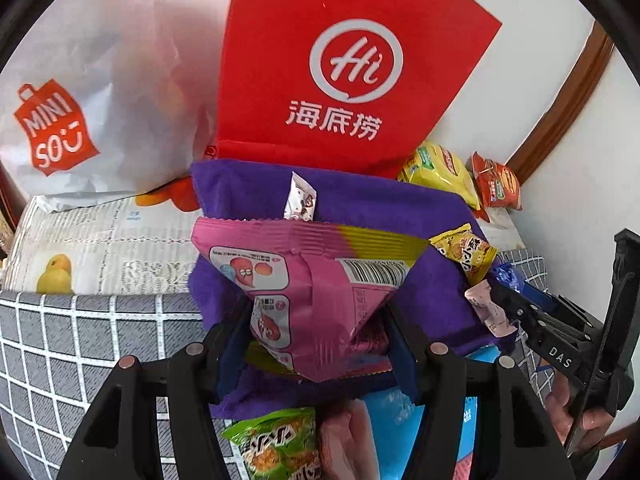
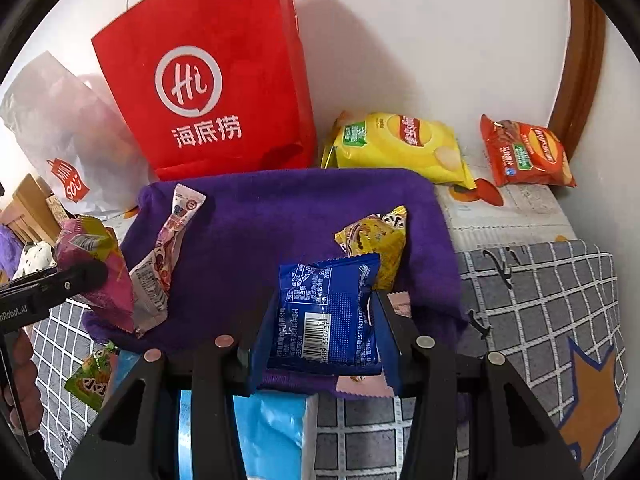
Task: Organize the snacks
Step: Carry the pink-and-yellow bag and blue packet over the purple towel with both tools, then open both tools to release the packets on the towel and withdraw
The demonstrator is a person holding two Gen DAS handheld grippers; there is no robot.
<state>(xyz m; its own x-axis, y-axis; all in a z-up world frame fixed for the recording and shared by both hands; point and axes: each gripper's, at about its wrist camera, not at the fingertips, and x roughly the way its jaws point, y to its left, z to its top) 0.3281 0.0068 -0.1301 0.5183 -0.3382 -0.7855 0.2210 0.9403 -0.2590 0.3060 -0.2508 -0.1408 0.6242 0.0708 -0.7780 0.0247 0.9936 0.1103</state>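
Two grippers, each clamped on one packet: left gripper (image 1: 316,344) on pink snack packet (image 1: 316,280), right gripper (image 2: 320,340) on blue snack packet (image 2: 328,312). One purple cloth (image 2: 280,216) beneath, mostly bare mid-cloth.

The scene is viewed from two fisheye cameras, each mounted behind its own tongs and tilted steeply down at close range. From the left view, the right tongs (image 1: 486,300) are seen at the right edge (and the reverse holds). Shared by both are the purple cloth (image 1: 432,248) (image 2: 280,216), the red bag (image 1: 344,68) (image 2: 212,80) and the white wall (image 2: 420,40).
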